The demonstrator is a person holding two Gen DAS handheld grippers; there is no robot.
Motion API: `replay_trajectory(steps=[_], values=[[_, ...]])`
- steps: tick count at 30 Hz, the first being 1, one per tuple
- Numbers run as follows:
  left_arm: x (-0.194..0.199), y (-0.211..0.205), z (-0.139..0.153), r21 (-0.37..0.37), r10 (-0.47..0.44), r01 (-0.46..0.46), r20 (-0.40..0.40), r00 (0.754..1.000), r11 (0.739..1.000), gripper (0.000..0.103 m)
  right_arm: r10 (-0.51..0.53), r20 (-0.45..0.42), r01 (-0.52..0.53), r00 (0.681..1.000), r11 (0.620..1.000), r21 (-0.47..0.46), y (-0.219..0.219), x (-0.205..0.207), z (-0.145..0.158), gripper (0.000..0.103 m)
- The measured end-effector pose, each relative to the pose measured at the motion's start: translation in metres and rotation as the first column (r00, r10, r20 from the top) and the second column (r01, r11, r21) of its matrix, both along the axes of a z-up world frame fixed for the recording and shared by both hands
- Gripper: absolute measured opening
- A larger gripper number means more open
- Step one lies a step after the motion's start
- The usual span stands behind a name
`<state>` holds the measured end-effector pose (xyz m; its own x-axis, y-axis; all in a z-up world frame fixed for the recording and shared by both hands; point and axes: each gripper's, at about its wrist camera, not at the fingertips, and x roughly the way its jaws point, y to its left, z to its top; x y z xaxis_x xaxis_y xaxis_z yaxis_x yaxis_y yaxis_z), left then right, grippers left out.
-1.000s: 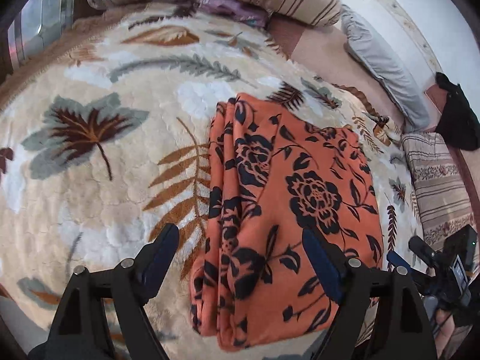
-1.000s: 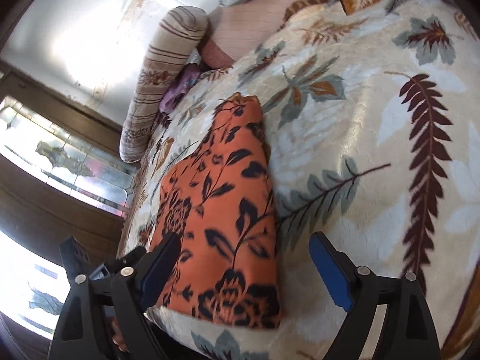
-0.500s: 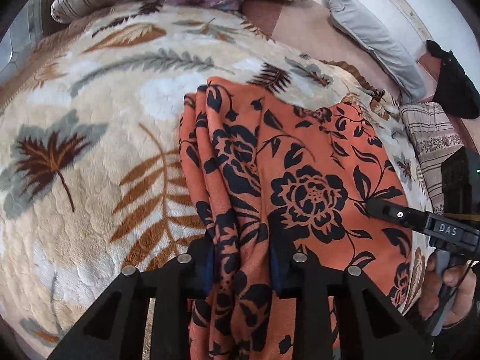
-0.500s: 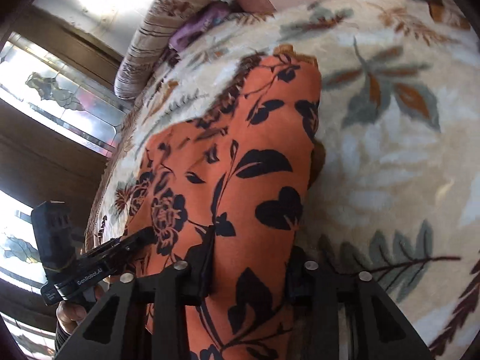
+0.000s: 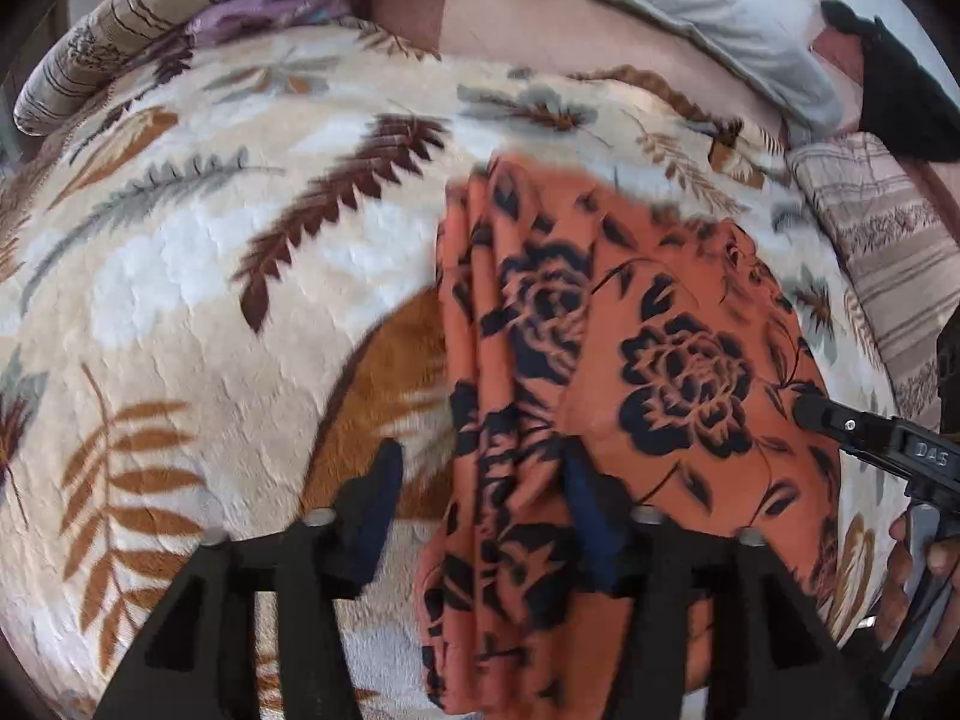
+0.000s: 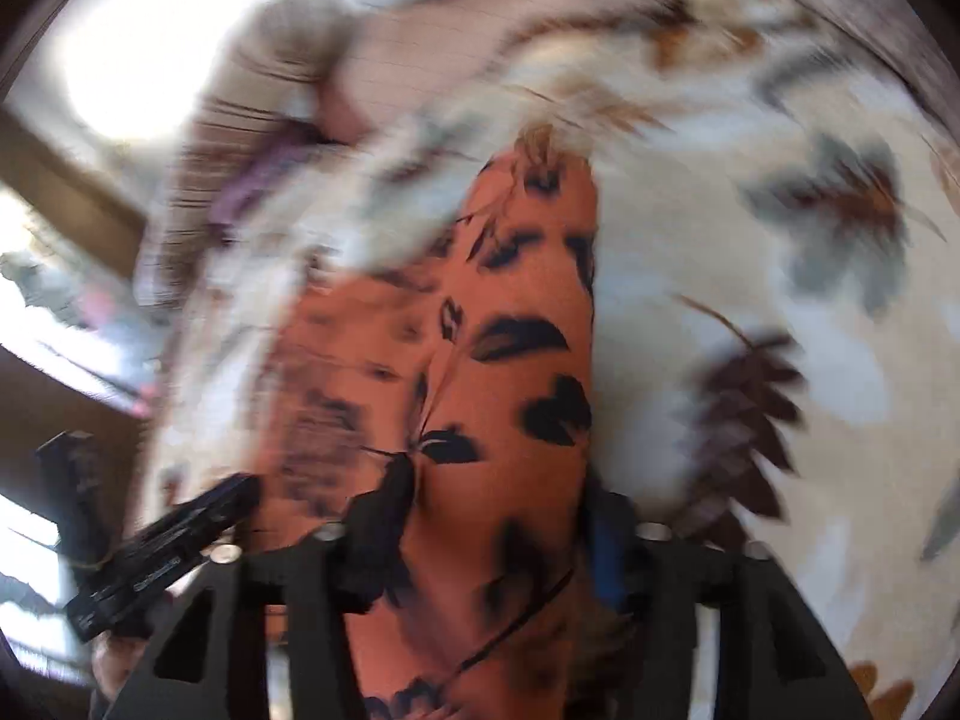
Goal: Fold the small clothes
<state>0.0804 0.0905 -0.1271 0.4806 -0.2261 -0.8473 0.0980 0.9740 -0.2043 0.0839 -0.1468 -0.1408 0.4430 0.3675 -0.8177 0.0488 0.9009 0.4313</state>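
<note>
Fingers of the left gripper (image 5: pixel 480 492) stand parted and are opening. Left finger pad sits over bare blanket; right pad lies against or under the near-left folds of the orange floral garment (image 5: pixel 630 372). The bunched left edge of the cloth lies between the pads, but the left pad stands clear of it, so no clamp is seen: released.

Right gripper (image 6: pixel 498 516): jaws also opening. Garment (image 6: pixel 516 360) runs between the two fingers; view is heavily motion-blurred. Left finger overlaps the cloth, right finger sits at its right edge. Cannot tell from this view whether the pads press on it.

Garment position: folded lengthwise into a long strip, lying flat on the cream leaf-print blanket (image 5: pixel 180 276), right of centre in the left wrist view, its folded layers stacked along the left edge. Far end points toward the striped bolster (image 5: pixel 150 6) and grey pillow (image 5: pixel 708 18).

Left wrist view, right border: the right gripper's black body (image 5: pixel 870 438) rests over the garment's right side, with a person's hand (image 5: pixel 912 588) gripping its handle. A black object (image 5: pixel 900 90) lies at far right, by a striped cushion (image 5: pixel 882 252).
</note>
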Motion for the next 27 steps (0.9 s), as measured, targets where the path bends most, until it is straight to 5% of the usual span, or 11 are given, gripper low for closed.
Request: replay_trajectory(steps=[3,7,10,13,15,16,20,27], values=[[-0.024,0.028,0.015,0.022,0.029,-0.03,0.039,0.999,0.999,0.068,-0.045,0.051,0.043,0.998,0.998,0.036,-0.01,-0.021,0.002,0.065],[-0.051,0.055,0.031,0.064,0.047,-0.053,0.099,0.994,0.997,0.068,-0.08,0.187,0.059,0.979,0.992,0.113,-0.005,-0.044,0.041,0.067],[-0.056,0.059,0.017,0.069,0.063,-0.066,0.051,0.997,0.995,0.07,-0.021,0.26,-0.023,0.965,0.986,0.166,0.018,-0.06,0.062,0.077],[-0.057,0.058,-0.006,0.062,0.072,-0.071,-0.014,0.997,0.996,0.071,0.027,0.197,-0.073,0.98,0.97,0.232,0.033,-0.064,0.038,0.086],[-0.062,0.062,0.002,0.037,0.096,-0.096,-0.02,0.995,0.995,0.071,0.033,0.061,-0.045,0.998,0.98,0.195,0.041,-0.057,0.006,0.086],[-0.066,0.063,0.009,0.038,0.094,-0.093,-0.009,0.996,0.995,0.071,0.024,0.066,-0.037,0.998,0.981,0.191,0.042,-0.061,0.005,0.086],[-0.08,0.065,0.031,0.089,0.088,-0.094,0.069,0.994,0.992,0.072,0.019,0.189,-0.046,0.982,0.989,0.138,0.051,-0.076,0.045,0.086],[-0.113,0.063,0.06,0.064,0.106,-0.115,0.14,0.985,0.991,0.076,-0.007,0.279,0.018,0.96,0.999,-0.037,0.064,-0.126,0.076,0.086]])
